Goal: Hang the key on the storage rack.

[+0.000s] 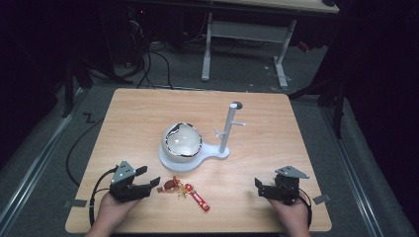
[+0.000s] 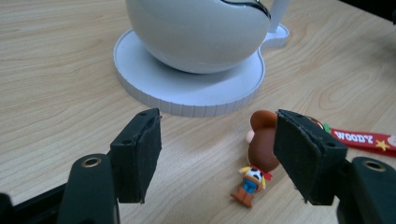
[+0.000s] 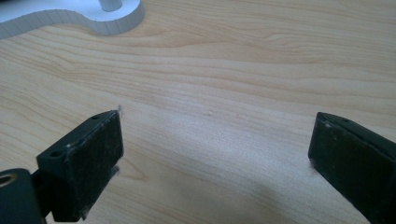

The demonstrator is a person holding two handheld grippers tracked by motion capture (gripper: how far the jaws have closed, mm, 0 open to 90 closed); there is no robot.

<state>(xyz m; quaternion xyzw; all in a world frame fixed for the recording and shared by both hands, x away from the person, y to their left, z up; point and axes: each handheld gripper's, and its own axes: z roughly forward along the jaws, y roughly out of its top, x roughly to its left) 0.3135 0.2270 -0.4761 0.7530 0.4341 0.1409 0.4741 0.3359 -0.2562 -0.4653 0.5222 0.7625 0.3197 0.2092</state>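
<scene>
item: woody keychain (image 2: 256,161), flat on desk (image 1: 148,113) beside white stand base (image 2: 187,93). left gripper (image 2: 217,158) spread, just short of it; right gripper (image 3: 215,158) spread, holding nothing. risk: pads pinch only the red strap (image 2: 362,139), figure dangles, slips.

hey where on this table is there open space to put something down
Bare wood runs along the table behind the white stand, and between the keychain and the right tongs. It is crowded near the left tongs, beside keychain and stand base.
</scene>
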